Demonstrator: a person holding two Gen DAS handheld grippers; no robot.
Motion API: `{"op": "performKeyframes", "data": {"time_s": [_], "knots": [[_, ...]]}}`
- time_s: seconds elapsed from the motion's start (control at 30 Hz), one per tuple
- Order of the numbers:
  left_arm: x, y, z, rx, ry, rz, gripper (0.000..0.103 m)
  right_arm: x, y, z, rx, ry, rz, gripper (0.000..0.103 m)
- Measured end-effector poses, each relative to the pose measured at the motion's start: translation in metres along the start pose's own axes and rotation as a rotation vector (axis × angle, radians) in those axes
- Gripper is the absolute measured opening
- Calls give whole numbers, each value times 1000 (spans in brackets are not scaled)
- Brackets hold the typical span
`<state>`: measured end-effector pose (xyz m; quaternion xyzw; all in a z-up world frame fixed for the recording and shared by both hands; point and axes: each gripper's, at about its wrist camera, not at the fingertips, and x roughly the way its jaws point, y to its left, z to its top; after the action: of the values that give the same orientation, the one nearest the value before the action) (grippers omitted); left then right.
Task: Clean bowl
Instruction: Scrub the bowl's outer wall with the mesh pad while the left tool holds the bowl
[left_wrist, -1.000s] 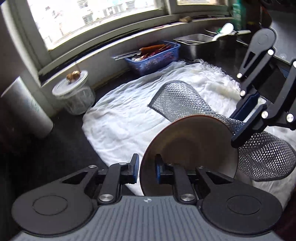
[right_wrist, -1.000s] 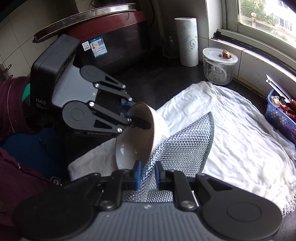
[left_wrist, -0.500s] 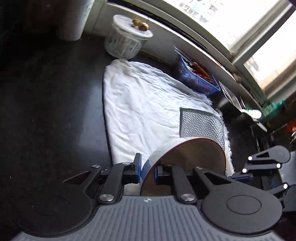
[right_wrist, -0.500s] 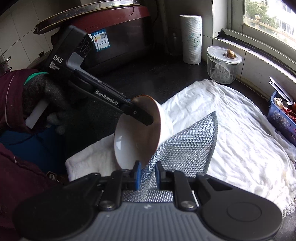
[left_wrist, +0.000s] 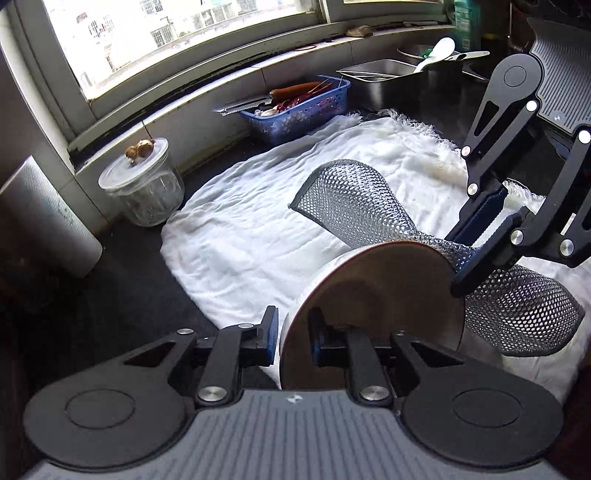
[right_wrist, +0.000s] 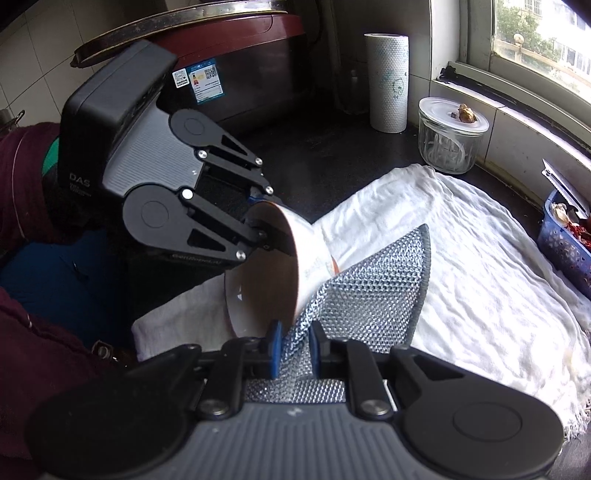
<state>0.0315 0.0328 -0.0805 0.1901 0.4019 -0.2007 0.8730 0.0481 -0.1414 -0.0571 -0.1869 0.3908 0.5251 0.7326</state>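
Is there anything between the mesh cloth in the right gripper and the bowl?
Nothing visible. The right gripper pinches the mesh cloth, which lies directly against the outer wall of the bowl held by the left gripper.

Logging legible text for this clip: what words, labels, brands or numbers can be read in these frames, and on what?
"DAS": on the body of the left gripper, right wrist view; a smaller line beneath is unreadable.
Raised lettering on that gripper's lower finger arm: too blurred to read.
Blue and white stickers with QR codes on the dark red cooker: print too small.
Paper towel roll: a faint cartoon print, no legible words.
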Motion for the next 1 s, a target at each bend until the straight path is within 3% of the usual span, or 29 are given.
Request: {"op": "performKeyframes", "data": {"time_s": [0.13, 0.37, 0.43, 0.57, 0.7, 0.9, 0.97, 1.0], "knots": [[-1, 16, -4, -188, -19, -52, 12, -1, -2, 1, 6, -5, -12, 13], [8, 56, -35, -690, -5, -127, 11, -7, 0, 0, 2, -16, -7, 10], [11, 60, -42, -780, 0, -157, 11, -7, 3, 0, -5, -17, -5, 7], [16, 53, -45, -806, 11, -209, 10, 1, 9, -1, -31, 9, -28, 5], [19, 50, -48, -776, 21, -157, 7, -6, 4, -3, -1, -16, -35, 4], [10, 24, -37, -470, -52, -74, 9, -18, -17, -9, 61, -35, -64, 4], [10, 25, -37, -460, -64, -78, 9, -17, -23, -8, 76, -44, -47, 4], [10, 30, -39, -507, -65, -100, 8, -17, -27, -8, 83, -48, -38, 4]]}}
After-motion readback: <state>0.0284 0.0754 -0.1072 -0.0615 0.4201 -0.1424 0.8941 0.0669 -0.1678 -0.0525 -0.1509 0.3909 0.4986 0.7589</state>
